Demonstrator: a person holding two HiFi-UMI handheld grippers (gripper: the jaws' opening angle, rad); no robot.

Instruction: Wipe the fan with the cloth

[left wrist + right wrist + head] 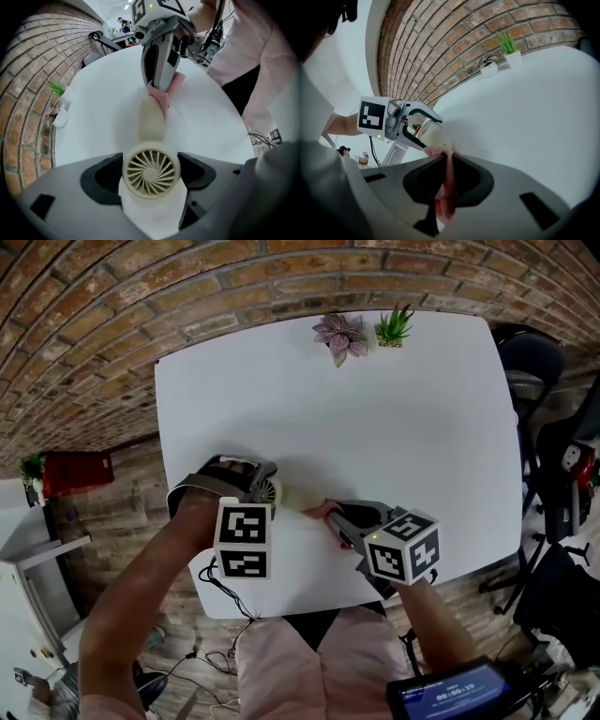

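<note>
The left gripper (150, 176) is clamped on the round, slatted head of a small cream fan (292, 498), one jaw on each side of the head. The fan's handle (151, 117) is pointed away from that gripper, along the white table (375, 427) and towards the right gripper (446, 180). The right gripper is closed on a pink cloth (163, 96), which is pinched as a thin fold between its two jaws. The free end of the cloth is bunched at the jaw tips and pressed against the far end of the fan's handle. In the left gripper view the cloth is seen partly wrapped over that end.

The fan is held close to the near edge of the table, somewhat left of the middle of that edge, with the two grippers facing each other tip to tip on either side of it. Whether the handle is resting on the table surface or is held just above it cannot be told.

At the far edge of the table, near its middle, two small potted plants are set just beside each other: a purple-leaved plant (340, 336) and a green plant (395, 326).
</note>
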